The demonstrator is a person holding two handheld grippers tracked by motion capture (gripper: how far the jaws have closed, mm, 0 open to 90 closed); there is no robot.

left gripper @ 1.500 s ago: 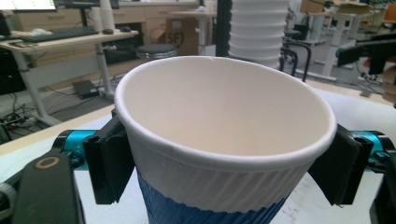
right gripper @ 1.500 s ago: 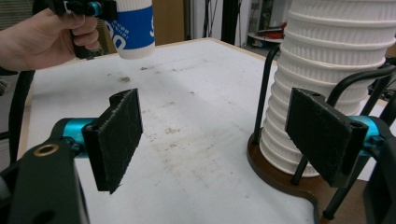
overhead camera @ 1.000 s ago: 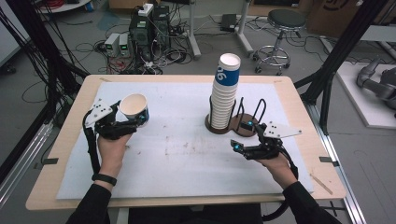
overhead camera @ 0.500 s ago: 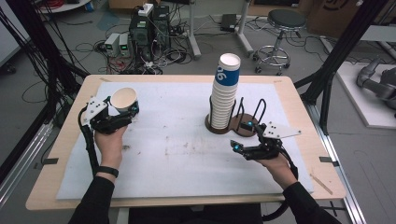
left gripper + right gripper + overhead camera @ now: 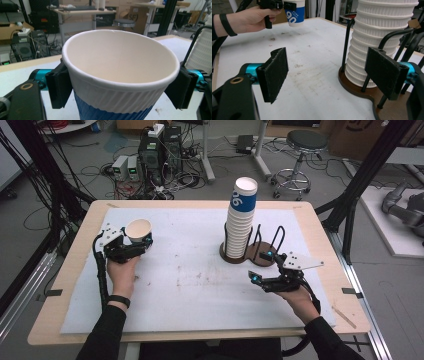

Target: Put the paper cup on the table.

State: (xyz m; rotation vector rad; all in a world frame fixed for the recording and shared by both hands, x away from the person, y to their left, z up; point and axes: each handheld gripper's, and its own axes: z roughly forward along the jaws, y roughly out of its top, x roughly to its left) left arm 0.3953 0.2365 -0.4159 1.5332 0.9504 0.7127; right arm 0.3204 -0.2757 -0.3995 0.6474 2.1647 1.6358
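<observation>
A paper cup (image 5: 138, 231), white above and blue below, stands upright between the jaws of my left gripper (image 5: 134, 241), which is shut on it over the left part of the table. In the left gripper view the black pads (image 5: 58, 86) press on both sides of the cup (image 5: 120, 75) just under its rim. A tall stack of matching cups (image 5: 241, 220) rises from a dark wire holder (image 5: 265, 254). My right gripper (image 5: 261, 266) hangs open just in front of that holder. Nothing lies between its pads (image 5: 274, 72), and the stack (image 5: 382, 37) is close ahead on the right.
A white mat (image 5: 200, 285) covers the wooden table (image 5: 320, 220). The holder's dark base (image 5: 359, 87) and wire loops (image 5: 397, 35) stand close to my right gripper (image 5: 329, 72). Black frame posts, cables, computers and a stool stand on the floor beyond the table.
My left hand has shifted a little across the left side of the table and sunk lower, with the cup still in its jaws. The right hand has stayed put.
</observation>
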